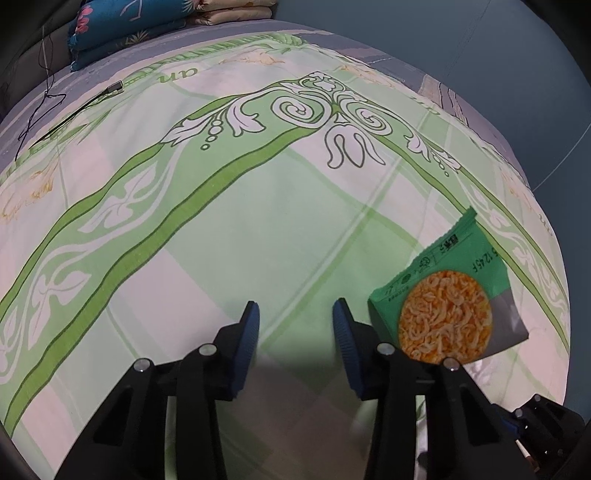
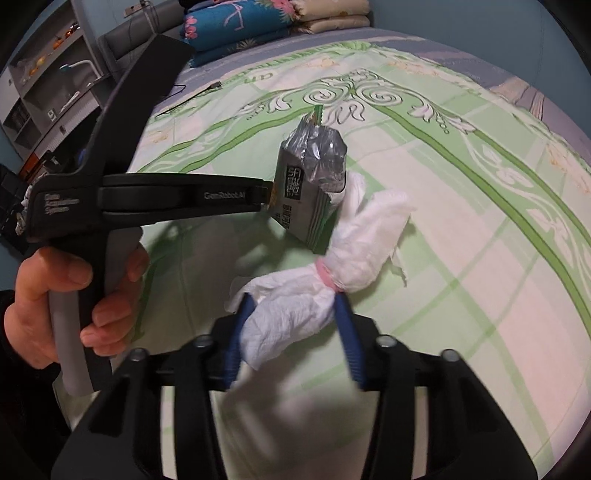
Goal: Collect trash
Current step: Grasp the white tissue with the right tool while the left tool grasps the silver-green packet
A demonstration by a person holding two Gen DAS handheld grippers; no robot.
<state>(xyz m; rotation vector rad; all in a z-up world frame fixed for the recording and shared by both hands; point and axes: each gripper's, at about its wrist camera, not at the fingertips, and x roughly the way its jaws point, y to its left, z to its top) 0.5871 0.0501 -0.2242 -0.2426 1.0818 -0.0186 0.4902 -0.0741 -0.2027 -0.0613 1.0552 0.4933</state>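
Observation:
A green snack packet [image 1: 454,295] with a noodle picture lies on the green-patterned bedsheet [image 1: 258,221], just right of my left gripper [image 1: 295,306]. That gripper is open with only sheet between its blue pads. In the right wrist view the packet [image 2: 310,184] shows its silver, puffed side, and the tip of the left gripper [image 2: 264,195], held by a hand [image 2: 55,295], sits against its left edge. My right gripper [image 2: 293,306] is shut on a crumpled white tissue bundle [image 2: 362,229] tied with a pink band [image 2: 328,277]. Both pads press its near end.
Folded quilts [image 2: 236,22] are stacked at the bed's far end. A black cable with a plug [image 1: 74,110] lies at the far left of the sheet. A grey shelf unit [image 2: 48,74] stands left of the bed. A blue wall [image 1: 517,74] borders the right side.

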